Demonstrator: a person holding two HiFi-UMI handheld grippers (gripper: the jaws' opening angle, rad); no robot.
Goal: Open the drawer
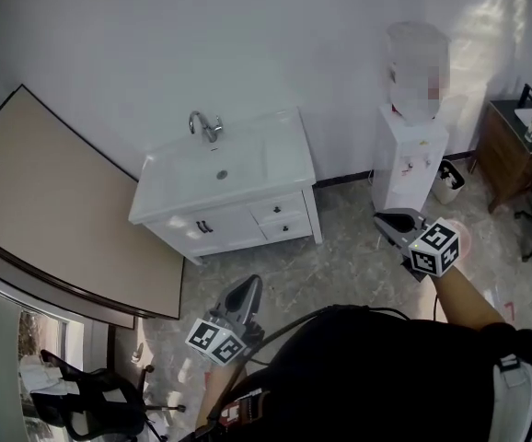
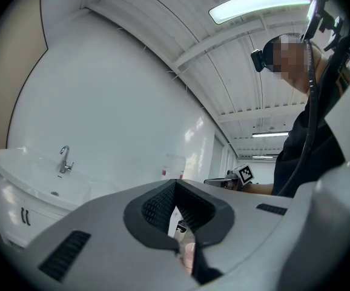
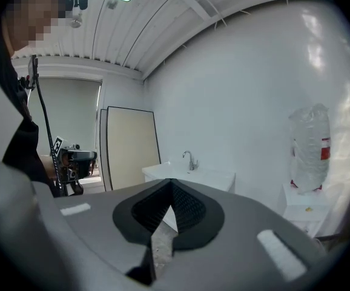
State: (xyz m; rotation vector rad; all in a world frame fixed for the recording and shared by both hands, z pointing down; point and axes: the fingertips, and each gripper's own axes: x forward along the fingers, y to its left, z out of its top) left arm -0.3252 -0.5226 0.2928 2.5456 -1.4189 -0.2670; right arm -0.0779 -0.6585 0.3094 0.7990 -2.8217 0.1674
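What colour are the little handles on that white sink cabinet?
Black: the handles stand out dark against the white sink cabinet. The head view shows them best.

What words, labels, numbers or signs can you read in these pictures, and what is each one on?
No text can be read anywhere.
Red label on the water bottle: too blurred to read.
Square markers: black-and-white patterns, no words or numbers.

White walls [image 1: 248,44] enclose a pale marbled floor [image 1: 340,251], with a water dispenser [image 1: 409,159] beside a dark wooden cabinet [image 1: 505,159].
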